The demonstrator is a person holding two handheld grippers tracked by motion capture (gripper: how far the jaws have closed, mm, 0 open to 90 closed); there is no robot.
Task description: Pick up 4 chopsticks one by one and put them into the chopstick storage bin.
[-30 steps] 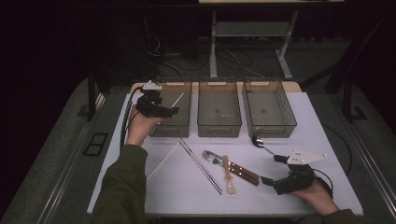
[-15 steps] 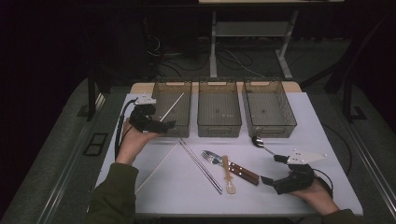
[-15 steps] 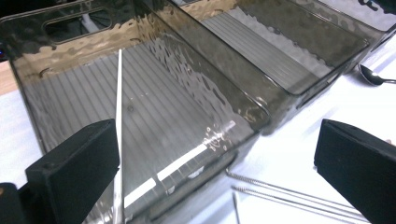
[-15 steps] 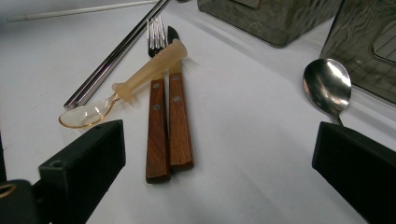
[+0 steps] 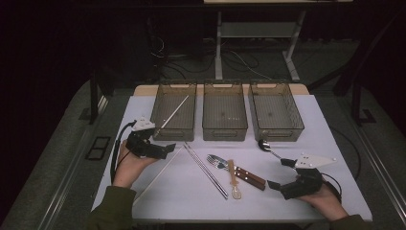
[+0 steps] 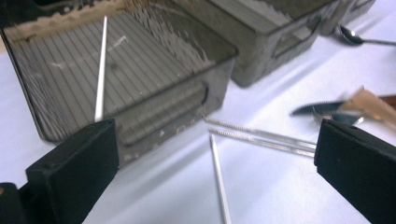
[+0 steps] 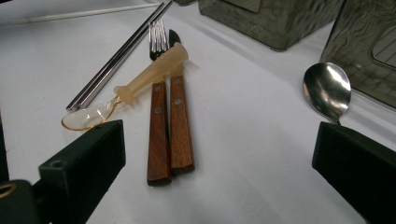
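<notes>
the left gripper [image 5: 163, 149] hangs with its jaws spread wide and nothing between them, low over the white table [image 5: 306, 124], pointing toward the middle of the cutlery. its jaws have just been opening. just behind it and a little to its side stands the left bin [image 5: 173, 117], and one white chopstick [image 5: 173, 114] leans inside that bin, its upper end propped against the near wall; this looks like the one piece already sorted. right ahead of the open jaws, on the table, lies the second white chopstick [image 6: 219, 182], and just past it the pair of metal chopsticks [image 6: 261, 135], side by side and touching.

farther out come the fork and knife with wooden handles [image 7: 169, 126], lying together, with a clear plastic spoon [image 7: 135, 88] resting across them. the right gripper [image 5: 283, 173] rests near these, jaws also spread and empty, the wooden handles just ahead between its jaws and the metal spoon [image 7: 327, 88] off toward its right jaw.

the middle bin [image 5: 225, 115] and the right bin [image 5: 275, 112] appear to hold no cutlery. judging from this, the sorting is barely begun: one chopstick is binned, and its mate, the metal pair, fork, knife and both spoons remain on the table.
</notes>
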